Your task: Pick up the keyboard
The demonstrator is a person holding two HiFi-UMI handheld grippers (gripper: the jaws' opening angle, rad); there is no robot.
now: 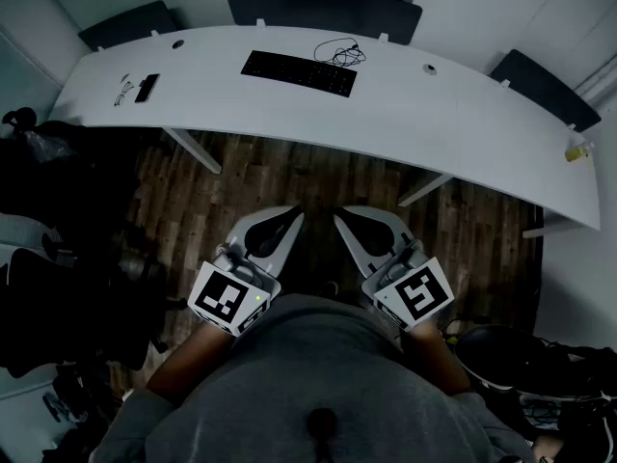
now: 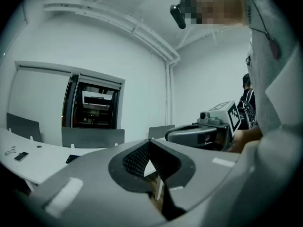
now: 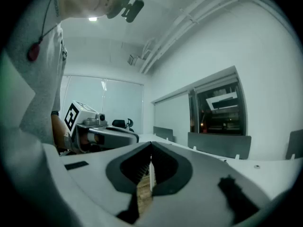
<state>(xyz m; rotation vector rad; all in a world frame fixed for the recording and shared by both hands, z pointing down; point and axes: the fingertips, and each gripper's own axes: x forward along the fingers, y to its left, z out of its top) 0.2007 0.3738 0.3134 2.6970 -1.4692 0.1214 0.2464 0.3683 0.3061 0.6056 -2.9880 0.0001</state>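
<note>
On the far desk (image 1: 434, 114) the keyboard (image 1: 299, 72) is lying untouched; you are holding left gripper (image 1: 292, 218) and right gripper (image 1: 340, 220) near, closed, empty. Open wide while reaching.

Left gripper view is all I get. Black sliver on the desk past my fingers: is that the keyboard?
Observer: Yes. The head view shows the whole keyboard, lying flat on the white desk toward its far edge.
Operator: Right gripper free?
Observer: Its own view shows the right gripper shut, with nothing between its fingers.
</note>
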